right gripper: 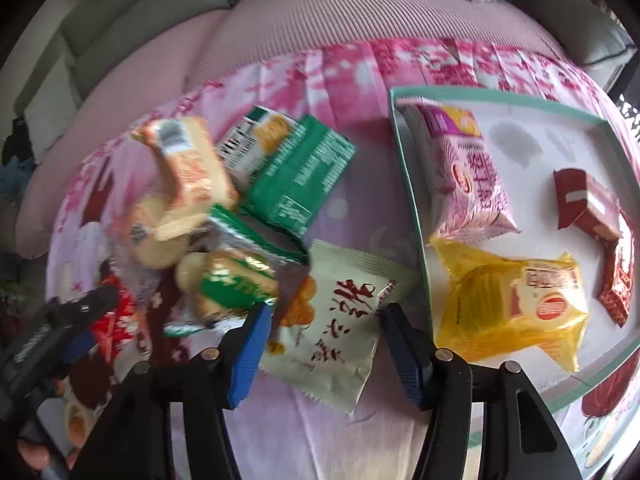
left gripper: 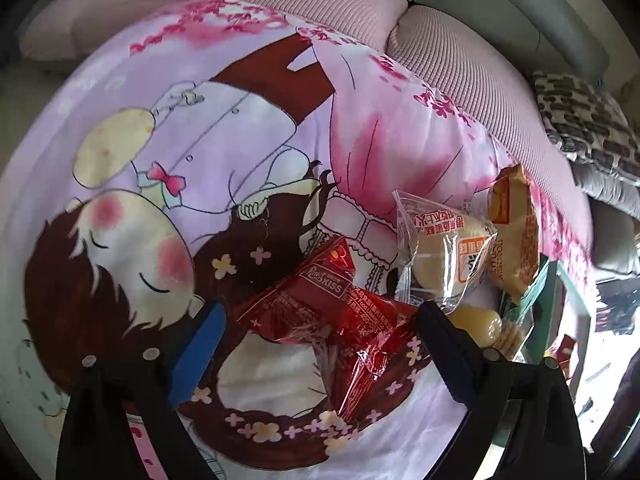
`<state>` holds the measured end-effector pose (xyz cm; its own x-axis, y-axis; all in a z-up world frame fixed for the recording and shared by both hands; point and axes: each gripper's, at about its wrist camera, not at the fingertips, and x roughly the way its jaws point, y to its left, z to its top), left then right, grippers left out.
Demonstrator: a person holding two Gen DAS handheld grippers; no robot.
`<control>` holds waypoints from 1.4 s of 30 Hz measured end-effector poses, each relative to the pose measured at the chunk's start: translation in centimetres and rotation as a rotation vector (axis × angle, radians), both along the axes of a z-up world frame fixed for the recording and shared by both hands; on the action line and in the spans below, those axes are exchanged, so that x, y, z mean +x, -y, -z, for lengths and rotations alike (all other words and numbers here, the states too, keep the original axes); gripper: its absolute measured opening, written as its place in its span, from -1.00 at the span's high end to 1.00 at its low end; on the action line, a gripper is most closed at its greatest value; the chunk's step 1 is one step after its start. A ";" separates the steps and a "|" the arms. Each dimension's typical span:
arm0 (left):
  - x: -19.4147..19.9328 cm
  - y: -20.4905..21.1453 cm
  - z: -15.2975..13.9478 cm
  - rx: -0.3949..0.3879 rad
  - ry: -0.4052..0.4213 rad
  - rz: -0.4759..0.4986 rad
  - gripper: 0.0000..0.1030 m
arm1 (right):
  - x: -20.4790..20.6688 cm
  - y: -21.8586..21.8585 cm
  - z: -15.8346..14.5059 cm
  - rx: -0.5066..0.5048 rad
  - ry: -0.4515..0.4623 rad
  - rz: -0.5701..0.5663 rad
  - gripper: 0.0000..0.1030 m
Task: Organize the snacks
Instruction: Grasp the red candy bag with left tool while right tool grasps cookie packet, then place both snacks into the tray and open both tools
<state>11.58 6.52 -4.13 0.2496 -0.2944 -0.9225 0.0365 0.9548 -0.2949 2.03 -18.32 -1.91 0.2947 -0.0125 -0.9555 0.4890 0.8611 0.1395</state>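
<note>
In the left wrist view my left gripper (left gripper: 316, 332) is open around a red snack packet (left gripper: 328, 320) that lies on the printed cloth; the fingers do not press it. A clear-wrapped pale cake (left gripper: 448, 256) and an orange packet (left gripper: 514, 228) lie to its right. In the right wrist view my right gripper (right gripper: 324, 344) is open around a cream packet with red writing (right gripper: 336, 332). A teal-rimmed white tray (right gripper: 412, 184) at right holds a pink packet (right gripper: 468, 176), a yellow packet (right gripper: 516, 304) and dark red packets (right gripper: 588, 208). The left gripper (right gripper: 76, 320) shows at lower left.
A pile of snacks lies left of the tray: green packets (right gripper: 296, 172), an orange-white packet (right gripper: 188, 176) and round cakes (right gripper: 228, 284). The cartoon-printed cloth (left gripper: 200, 160) covers a pink ribbed sofa cushion (right gripper: 320, 16). A patterned pillow (left gripper: 584, 124) lies at the far right.
</note>
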 end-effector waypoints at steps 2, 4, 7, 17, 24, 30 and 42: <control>0.1 0.1 0.2 0.000 -0.001 -0.006 -0.80 | 0.2 0.1 0.3 -0.013 -0.005 0.011 -0.16; 0.2 0.4 0.3 0.002 -0.001 -0.007 -0.79 | 0.4 0.0 0.7 -0.017 -0.012 0.015 -0.15; 0.5 0.5 0.7 0.008 0.000 -0.004 -0.79 | 0.7 -0.3 1.2 -0.036 -0.023 0.010 -0.14; 0.6 0.9 0.3 -0.060 -0.002 -0.011 -0.16 | 0.5 -0.6 0.7 -0.063 0.000 0.001 -0.05; 0.5 1.1 -0.6 -0.051 0.024 -0.020 -0.13 | -0.2 -0.7 -1.1 -0.058 0.044 -0.009 -0.05; -1.0 -0.1 -3.1 -0.067 0.079 -0.023 -0.13 | -1.4 -0.6 -3.6 -0.051 0.109 -0.018 -0.05; -3.2 4.9 -7.8 -0.066 0.208 0.111 -0.13 | -3.1 2.1 -5.8 -0.058 0.186 0.023 -0.05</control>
<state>8.39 1.58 3.71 0.3946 -0.3888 -0.8325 0.2064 0.9204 -0.3320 -1.04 -20.39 3.85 0.4653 -0.0747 -0.8820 0.4787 0.8594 0.1798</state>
